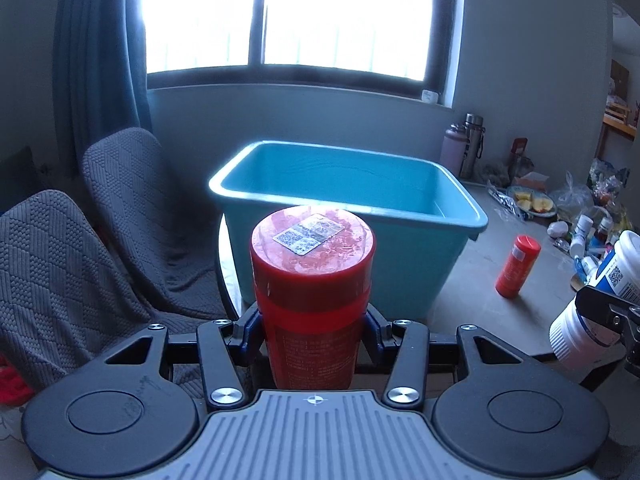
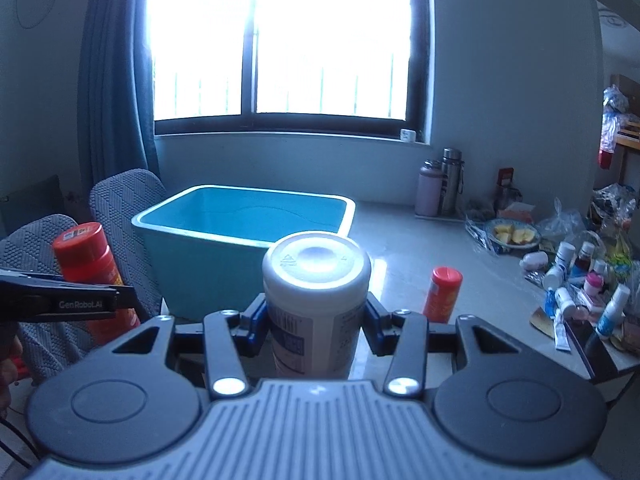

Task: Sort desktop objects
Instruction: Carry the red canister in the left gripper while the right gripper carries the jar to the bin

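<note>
On the left, our left gripper has its jaws clamped on a red cylindrical canister, upright, gripped at mid-body below the lid band. It looks like rigid, smooth plastic, so we judge it slippery; a hold on the straight wall suits it best. Straight ahead sits the teal plastic bin, open, nothing showing inside it. Moving right, a second red canister stands alone on the grey tabletop. Further right, our right gripper squeezes a white plastic jar around its labelled waist: stiff, probably light, its domed lid a poor place to grab. Both containers hang in the air short of the bin's near wall.
</note>
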Available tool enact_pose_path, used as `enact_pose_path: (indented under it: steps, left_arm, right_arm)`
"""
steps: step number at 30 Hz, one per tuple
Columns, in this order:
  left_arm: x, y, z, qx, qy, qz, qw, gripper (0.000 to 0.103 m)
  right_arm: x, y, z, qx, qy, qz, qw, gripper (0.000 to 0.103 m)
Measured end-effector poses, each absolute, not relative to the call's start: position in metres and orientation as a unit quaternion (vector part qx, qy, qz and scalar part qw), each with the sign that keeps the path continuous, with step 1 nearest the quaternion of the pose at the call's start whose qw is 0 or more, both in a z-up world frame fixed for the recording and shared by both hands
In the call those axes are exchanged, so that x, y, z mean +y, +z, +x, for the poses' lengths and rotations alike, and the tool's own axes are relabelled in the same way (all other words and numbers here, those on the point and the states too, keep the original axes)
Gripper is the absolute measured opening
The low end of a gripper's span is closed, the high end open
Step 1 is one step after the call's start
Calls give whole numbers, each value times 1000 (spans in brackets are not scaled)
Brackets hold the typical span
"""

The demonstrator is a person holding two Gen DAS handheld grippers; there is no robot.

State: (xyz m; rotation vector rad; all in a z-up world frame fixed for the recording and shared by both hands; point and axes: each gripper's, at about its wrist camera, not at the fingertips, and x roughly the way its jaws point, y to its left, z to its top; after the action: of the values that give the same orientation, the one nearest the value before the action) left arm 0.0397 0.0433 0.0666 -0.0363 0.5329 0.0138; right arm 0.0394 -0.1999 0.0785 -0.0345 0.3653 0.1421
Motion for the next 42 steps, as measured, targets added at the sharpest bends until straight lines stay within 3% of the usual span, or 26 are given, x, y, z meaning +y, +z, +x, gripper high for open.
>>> enact_pose_path:
  steps: [21,42]
  left_arm:
    - [56,142,152,232,14,-21,972,50]
    - [47,124,264,255,48,-22,965,50]
  right_arm:
    - [-193,120,152,142,103,10,984,48]
    - [-193,101,256,156,154,0,976,48]
